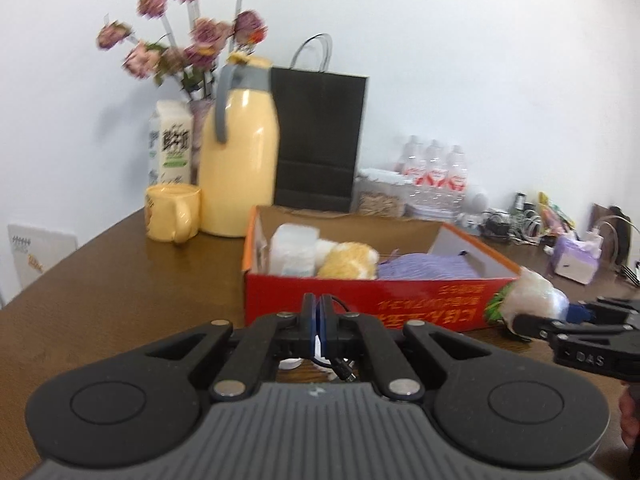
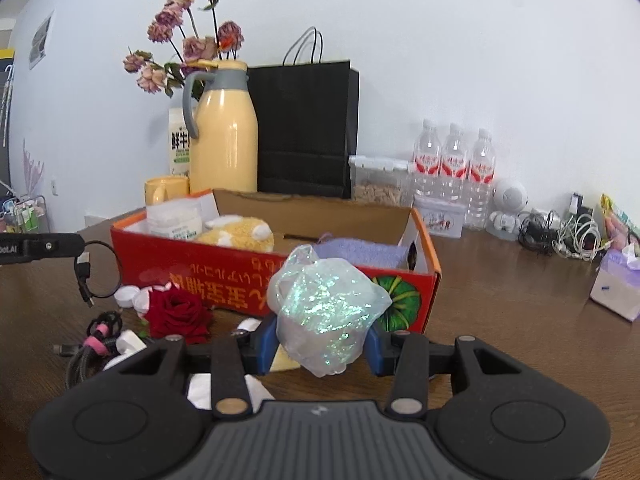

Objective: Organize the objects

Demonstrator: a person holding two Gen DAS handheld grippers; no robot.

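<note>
- Left gripper (image 1: 319, 320) jaws clamped on a thin black cable (image 1: 340, 364), held above the bench (image 1: 120, 288).
- Right gripper (image 2: 320, 344) jaws gripping an iridescent bag (image 2: 326, 304) – just before the red box (image 2: 224, 276).

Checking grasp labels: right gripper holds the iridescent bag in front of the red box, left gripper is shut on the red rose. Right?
Wrong on the left. The left gripper is shut on a black cable, as the left wrist view shows; the red rose lies on the table. The right gripper does hold the iridescent bag before the red box.
</note>
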